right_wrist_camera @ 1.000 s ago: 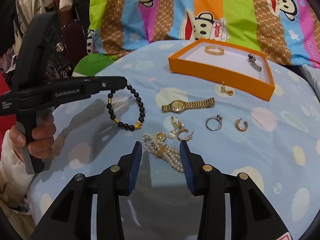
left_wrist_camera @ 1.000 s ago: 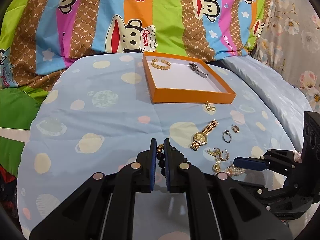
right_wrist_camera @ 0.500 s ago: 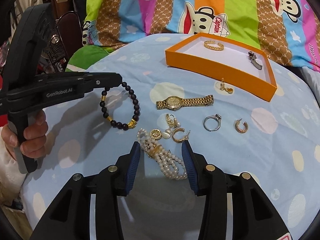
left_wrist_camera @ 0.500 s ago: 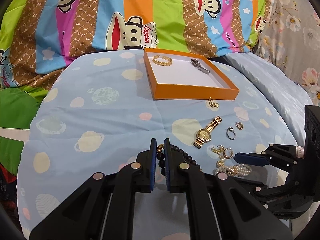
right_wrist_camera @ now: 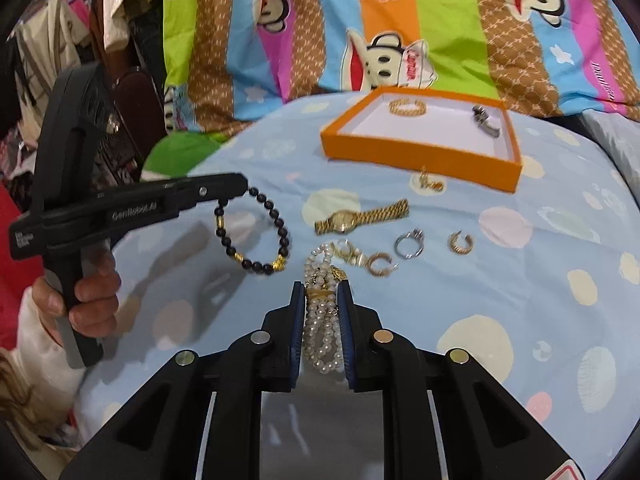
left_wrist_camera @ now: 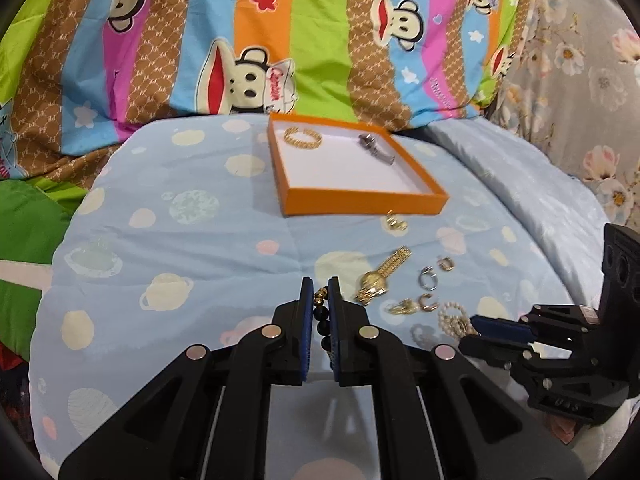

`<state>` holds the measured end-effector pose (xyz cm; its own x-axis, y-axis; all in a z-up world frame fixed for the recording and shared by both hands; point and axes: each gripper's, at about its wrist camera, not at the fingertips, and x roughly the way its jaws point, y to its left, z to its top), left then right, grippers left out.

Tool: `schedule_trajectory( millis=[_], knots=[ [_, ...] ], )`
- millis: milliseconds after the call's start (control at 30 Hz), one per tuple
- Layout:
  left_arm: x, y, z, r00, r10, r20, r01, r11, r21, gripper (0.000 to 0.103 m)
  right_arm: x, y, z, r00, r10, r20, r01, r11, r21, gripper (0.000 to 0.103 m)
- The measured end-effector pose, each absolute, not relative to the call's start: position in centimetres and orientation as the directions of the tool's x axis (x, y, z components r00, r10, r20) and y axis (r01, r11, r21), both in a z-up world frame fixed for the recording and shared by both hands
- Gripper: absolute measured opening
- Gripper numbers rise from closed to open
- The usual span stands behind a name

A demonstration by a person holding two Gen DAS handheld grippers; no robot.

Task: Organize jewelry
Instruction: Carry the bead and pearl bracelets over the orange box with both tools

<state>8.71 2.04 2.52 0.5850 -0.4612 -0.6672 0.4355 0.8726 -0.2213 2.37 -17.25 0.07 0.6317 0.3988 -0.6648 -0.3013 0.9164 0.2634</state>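
My left gripper (left_wrist_camera: 320, 290) is shut on a black bead bracelet (right_wrist_camera: 256, 236) with gold beads and holds it above the blue quilt; the bracelet hangs from its tip (right_wrist_camera: 240, 188). My right gripper (right_wrist_camera: 322, 292) is shut on a pearl bracelet (right_wrist_camera: 322, 320) that lies on the quilt. An orange tray (left_wrist_camera: 360, 202) at the back holds a gold bangle (left_wrist_camera: 303, 138) and a silver clip (left_wrist_camera: 374, 146). A gold watch (right_wrist_camera: 360, 216), a silver ring (right_wrist_camera: 408, 240), gold earrings (right_wrist_camera: 460, 242) and a small gold charm (right_wrist_camera: 428, 182) lie loose in front of the tray.
A striped monkey-print blanket (left_wrist_camera: 280, 40) rises behind the tray. A floral cloth (left_wrist_camera: 580, 80) is at the right. Clothes and a dark chair (right_wrist_camera: 120, 80) stand beyond the quilt's left edge. A green cloth (left_wrist_camera: 28, 232) lies left.
My right gripper has closed its jaws onto the pearl bracelet. My left gripper has lifted a little with the black bead bracelet hanging from it.
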Motion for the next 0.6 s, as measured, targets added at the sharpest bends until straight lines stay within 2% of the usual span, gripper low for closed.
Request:
schedule_trajectory(
  millis=[133,367,467,600],
  knots=[
    [8.4,1.1,5.5,0.596,-0.486,-0.639,0.491,0.85,-0.19,0.007,3.4,-19.4,2.8,0.689,0.362,-0.628,-0.247,0.932,0.265,0.016],
    [11.8,-3.1,10.9,0.624,-0.519,-0.584,0.574,0.812,-0.108,0.006,10.4,-23.3,5.0,0.73,0.246,-0.638,-0.129,0.966,0.225,0.016],
    [14.8,-5.2,11.8,0.623,-0.542,-0.564,0.585,0.801,-0.124,0.006,14.0,-24.7,4.6,0.73,0.201,-0.653,-0.074,0.973,0.217,0.016],
    [19.7,-7.2,10.9,0.599,-0.535,-0.595,0.558,0.812,-0.169,0.006,17.4,-26.0,3.6,0.725,0.172,-0.667,-0.03,0.975,0.219,0.016]
  ],
)
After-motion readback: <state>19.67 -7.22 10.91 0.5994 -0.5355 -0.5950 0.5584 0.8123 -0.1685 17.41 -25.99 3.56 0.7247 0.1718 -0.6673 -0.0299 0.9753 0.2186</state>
